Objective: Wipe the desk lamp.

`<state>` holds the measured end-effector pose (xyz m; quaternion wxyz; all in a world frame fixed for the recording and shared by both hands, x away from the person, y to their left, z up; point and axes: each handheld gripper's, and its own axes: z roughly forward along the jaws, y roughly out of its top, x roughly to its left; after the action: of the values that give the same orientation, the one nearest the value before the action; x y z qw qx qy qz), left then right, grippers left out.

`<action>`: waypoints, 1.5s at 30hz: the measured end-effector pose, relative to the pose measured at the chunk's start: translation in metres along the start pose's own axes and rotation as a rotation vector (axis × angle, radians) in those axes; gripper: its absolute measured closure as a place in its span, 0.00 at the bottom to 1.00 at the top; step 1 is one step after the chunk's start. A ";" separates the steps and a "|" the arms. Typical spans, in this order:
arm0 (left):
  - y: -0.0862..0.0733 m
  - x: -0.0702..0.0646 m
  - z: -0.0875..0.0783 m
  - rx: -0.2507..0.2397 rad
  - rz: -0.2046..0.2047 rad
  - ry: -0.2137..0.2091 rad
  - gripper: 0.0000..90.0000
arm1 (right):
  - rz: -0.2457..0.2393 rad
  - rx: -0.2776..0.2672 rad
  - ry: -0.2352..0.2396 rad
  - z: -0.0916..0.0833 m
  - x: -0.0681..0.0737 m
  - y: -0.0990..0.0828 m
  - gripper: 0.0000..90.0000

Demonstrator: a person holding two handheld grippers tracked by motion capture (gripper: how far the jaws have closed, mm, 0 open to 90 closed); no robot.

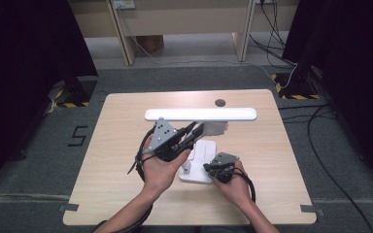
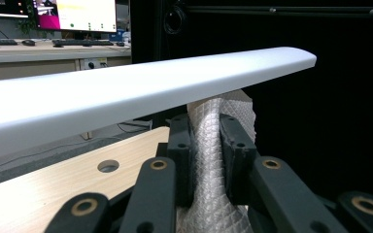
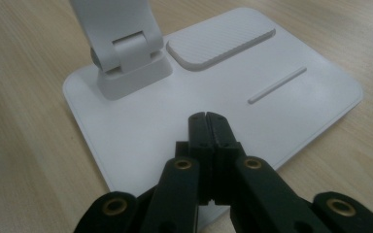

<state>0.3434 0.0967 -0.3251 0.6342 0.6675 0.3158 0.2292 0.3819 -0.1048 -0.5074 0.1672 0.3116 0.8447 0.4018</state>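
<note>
**White desk lamp on table, cloth gripped beneath its light bar**

Item: a white desk lamp, made up of a flat square base [image 1: 200,162], a hinged upright arm [image 3: 121,34] and a long light bar [image 1: 200,114]. The base is set near the middle of the pale wooden table [image 1: 126,194]; the light bar is held level above it, across the table's width. On the base, a ribbed rectangular pad [image 3: 221,41] and a thin raised line [image 3: 277,85] are seen beside the hinge. No brand or lettering can be read on the lamp.

Left gripper [image 1: 197,130]: raised from the left, its jaws clamped on a white quilted cloth [image 2: 209,160], which is bunched between them just under the light bar. Whether the cloth touches the bar cannot be told.

Right gripper [image 3: 207,119]: jaws closed together with nothing between them, tips held low over the bare front part of the base; contact cannot be told.

Other: a round cable hole [image 1: 220,103] is cut in the table's far edge. A figure "5" [image 1: 77,136] is marked on the grey floor to the left. A monitor [image 2: 75,14] is visible in the background, its text too small to be read.
</note>
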 end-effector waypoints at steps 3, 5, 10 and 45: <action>0.000 0.001 -0.001 -0.002 -0.003 0.004 0.86 | 0.006 0.002 0.002 0.000 0.000 0.000 1.00; 0.000 0.002 -0.002 -0.002 -0.004 0.005 0.86 | 0.000 0.000 0.001 0.000 0.000 0.000 1.00; -0.001 0.003 -0.005 -0.001 -0.009 0.010 0.86 | 0.002 0.000 0.001 0.000 0.000 0.000 1.00; -0.005 0.019 -0.026 -0.020 -0.025 0.072 0.86 | 0.004 -0.001 0.001 0.000 0.000 0.000 1.00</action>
<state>0.3378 0.1288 -0.3291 0.6318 0.6486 0.3444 0.2483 0.3821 -0.1048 -0.5075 0.1662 0.3129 0.8440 0.4026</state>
